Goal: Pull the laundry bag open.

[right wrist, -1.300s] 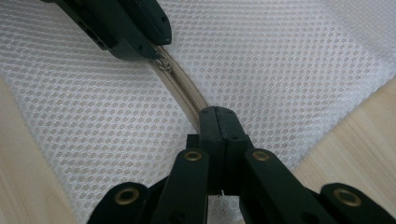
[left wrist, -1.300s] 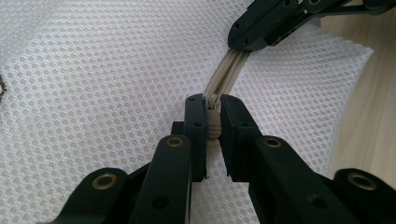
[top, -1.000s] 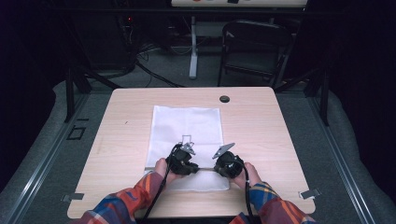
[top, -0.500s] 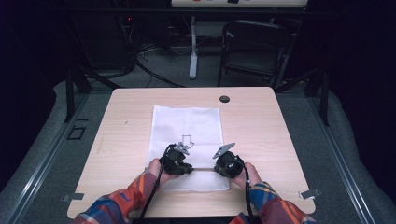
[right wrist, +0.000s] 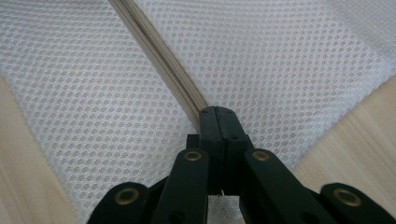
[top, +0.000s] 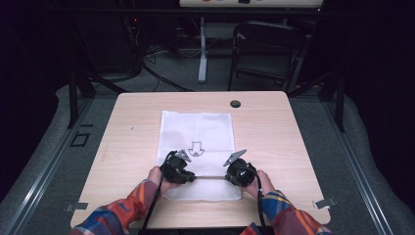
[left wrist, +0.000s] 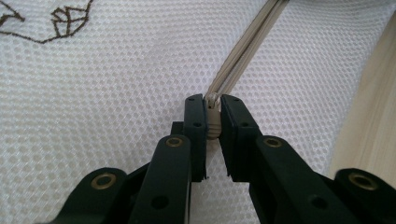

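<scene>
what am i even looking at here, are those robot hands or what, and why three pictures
No robot: a person in plaid sleeves holds a hand-held gripper in each hand. The high view looks down on a wooden table from above. The other two pictures come from small cameras riding on each gripper, looking along its black jaws. On the table lies a white mesh bag with a beige zipper across its near end. The left gripper has its jaws pinched on the zipper pull. The right gripper has its jaws closed at the zipper's other end, gripping the bag there.
</scene>
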The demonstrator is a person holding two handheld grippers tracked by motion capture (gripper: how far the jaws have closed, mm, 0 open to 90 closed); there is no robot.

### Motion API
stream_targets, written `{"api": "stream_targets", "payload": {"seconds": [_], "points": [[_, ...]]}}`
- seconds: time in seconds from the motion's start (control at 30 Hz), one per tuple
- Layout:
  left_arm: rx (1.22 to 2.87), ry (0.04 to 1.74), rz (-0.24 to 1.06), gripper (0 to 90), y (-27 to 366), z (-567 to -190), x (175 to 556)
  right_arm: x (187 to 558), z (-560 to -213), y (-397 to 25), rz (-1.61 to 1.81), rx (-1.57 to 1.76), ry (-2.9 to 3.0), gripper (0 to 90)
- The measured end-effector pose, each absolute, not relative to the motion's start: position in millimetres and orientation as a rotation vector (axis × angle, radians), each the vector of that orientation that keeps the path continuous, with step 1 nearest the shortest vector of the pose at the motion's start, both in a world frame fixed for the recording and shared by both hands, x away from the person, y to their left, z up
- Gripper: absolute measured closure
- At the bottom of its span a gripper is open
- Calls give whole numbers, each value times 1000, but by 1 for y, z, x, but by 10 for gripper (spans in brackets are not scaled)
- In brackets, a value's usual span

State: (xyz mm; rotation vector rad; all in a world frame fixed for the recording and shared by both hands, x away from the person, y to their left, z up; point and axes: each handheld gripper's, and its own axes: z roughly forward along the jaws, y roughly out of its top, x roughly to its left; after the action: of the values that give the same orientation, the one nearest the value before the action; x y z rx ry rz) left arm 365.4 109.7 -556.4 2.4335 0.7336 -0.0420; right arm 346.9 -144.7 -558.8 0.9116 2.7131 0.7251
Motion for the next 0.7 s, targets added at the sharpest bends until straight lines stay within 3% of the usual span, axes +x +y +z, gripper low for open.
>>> {"api": "stream_targets", "payload": {"seconds": [0.7], "points": [[2445,754,-42,809,123,-555,363,349,-556,-153,657,948,2731,900]]}}
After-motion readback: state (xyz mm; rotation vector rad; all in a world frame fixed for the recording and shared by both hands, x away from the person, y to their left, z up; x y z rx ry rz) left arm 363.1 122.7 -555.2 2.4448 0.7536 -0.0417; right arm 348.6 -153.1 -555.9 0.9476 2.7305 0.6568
